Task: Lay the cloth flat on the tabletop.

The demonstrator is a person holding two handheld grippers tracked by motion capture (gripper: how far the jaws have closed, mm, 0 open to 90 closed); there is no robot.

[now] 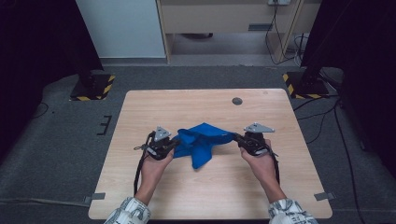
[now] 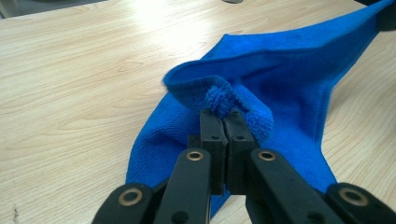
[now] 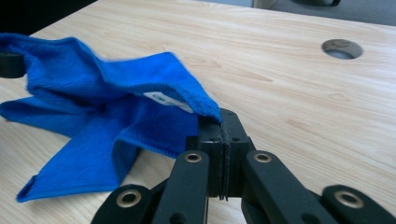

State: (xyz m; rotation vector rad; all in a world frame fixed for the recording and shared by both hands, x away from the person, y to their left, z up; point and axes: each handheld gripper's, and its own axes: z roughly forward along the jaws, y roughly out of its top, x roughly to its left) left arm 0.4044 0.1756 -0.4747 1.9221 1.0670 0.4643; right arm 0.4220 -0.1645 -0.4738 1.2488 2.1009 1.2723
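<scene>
A blue cloth (image 1: pixel 201 142) hangs stretched between both grippers over the middle of the wooden table (image 1: pixel 140 186), its lower corner drooping toward me. My left gripper (image 1: pixel 175 143) is shut on the cloth's left corner; in the left gripper view the jaws pinch a bunched fold of cloth (image 2: pixel 261 79) at the left gripper's tips (image 2: pixel 224 119). My right gripper (image 1: pixel 236 137) is shut on the right corner; in the right gripper view the hem of the cloth (image 3: pixel 116 107), with a small white label, runs into the closed tips of the right gripper (image 3: pixel 220 122).
A round cable hole (image 1: pixel 237 101) lies in the table's far right part. Two stand feet with yellow-black tape (image 1: pixel 93 87) (image 1: pixel 303 86) sit on the grey floor beyond the table. Cables trail at the right.
</scene>
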